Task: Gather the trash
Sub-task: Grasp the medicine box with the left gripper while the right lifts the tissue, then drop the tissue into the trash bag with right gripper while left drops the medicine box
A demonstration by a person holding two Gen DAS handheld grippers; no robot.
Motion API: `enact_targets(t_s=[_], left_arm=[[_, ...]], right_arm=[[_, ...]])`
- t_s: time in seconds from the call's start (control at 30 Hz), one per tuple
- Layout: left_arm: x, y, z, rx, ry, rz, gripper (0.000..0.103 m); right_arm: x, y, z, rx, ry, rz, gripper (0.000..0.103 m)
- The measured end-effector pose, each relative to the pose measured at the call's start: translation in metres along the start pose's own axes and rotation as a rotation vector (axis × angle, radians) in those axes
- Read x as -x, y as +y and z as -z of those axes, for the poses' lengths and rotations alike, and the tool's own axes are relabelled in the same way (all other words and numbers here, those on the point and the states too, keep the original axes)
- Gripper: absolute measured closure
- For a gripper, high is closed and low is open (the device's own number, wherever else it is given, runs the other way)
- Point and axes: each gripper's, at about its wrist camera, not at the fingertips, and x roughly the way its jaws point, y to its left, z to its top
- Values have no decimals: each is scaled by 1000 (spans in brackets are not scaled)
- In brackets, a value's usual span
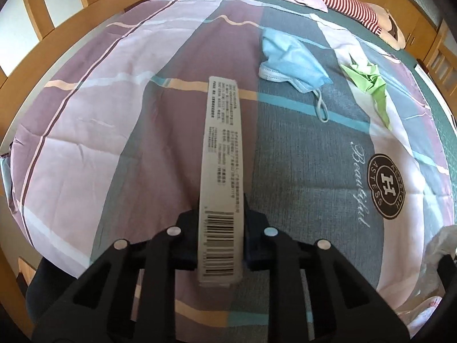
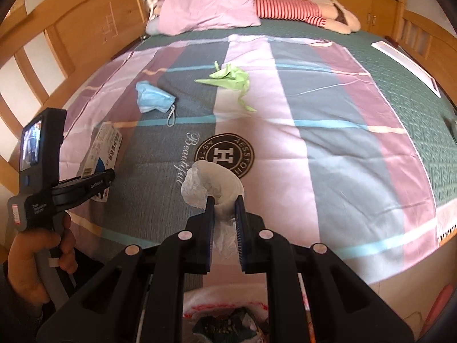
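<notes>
- Seen from the right wrist, far left: bare hand (image 2: 37, 260) wrapped around the grey grip of the left hand-held gripper (image 2: 100, 181), black fingers pinching a small printed box (image 2: 104, 150) above the bed (image 2: 328, 148).
- From the left wrist: same box (image 1: 221, 177) clamped edge-on between the left hand-held gripper (image 1: 221, 245) fingers, barcode end nearest the camera, long printed side pointing away over the striped bedspread.
- Beyond the box, lying on the bedspread: crumpled blue face mask (image 1: 288, 63), ear loop trailing toward the camera.
- Just right of the mask, apart from it: wad of green paper (image 1: 368, 80).
- Round "H" logo (image 1: 387, 190) and the script word "Beautiful" printed on the bedspread, nearer the foot.
- Right wrist view, centre: right hand-held gripper (image 2: 224, 208) pressed onto the gathered edge of a thin white plastic bag (image 2: 214, 185), held up above the logo (image 2: 225, 154).
- Below that gripper, at the frame's bottom edge: open mouth of the bag with dark contents inside, too blurred to identify.
- At the head of the bed: pink pillow (image 2: 208, 7) with a plush toy in red-and-white stripes (image 2: 302, 11) lying to its right.
</notes>
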Motion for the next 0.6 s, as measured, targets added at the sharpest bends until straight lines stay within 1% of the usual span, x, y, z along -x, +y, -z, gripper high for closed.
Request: enact_targets(t_s=[0.13,0.23,0.33,0.47,0.6], left_arm=[[1,1,5,4,-4,3,81],[10,4,4,23,-45,8,81],[28,5,6,20,-129,11,81],[60,3,11,-8,-256,18,81],[105,-1,22,-54,-378,-29,81]], right_arm=[[6,-9,7,-54,-16,-8,88],[8,-12,11,-71,-24,-9,88],[13,-10,14,-66,-43,-1,88],[31,-6,16,-53,-90,-1,88],[62,-3,16,-30,-159,-7,88]])
